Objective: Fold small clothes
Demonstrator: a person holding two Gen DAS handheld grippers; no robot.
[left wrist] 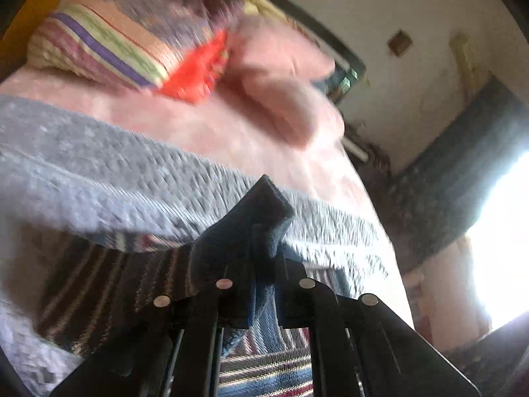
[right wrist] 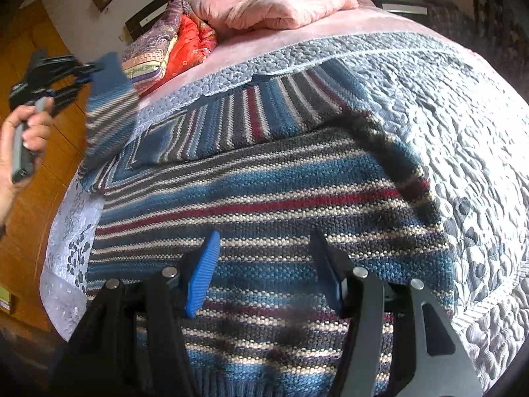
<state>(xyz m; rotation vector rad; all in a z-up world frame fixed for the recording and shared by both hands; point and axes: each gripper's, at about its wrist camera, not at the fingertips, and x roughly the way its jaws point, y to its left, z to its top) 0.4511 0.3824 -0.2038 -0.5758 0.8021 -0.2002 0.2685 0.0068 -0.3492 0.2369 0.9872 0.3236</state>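
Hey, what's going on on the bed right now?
A person is folding a striped sweater spread on a quilted bedspread. The left gripper is shut on the sweater's sleeve and holds it lifted off the bed at the sweater's left side. The right gripper hovers open over the sweater's body, gripping nothing. Pink pillows lie at the head of the bed.
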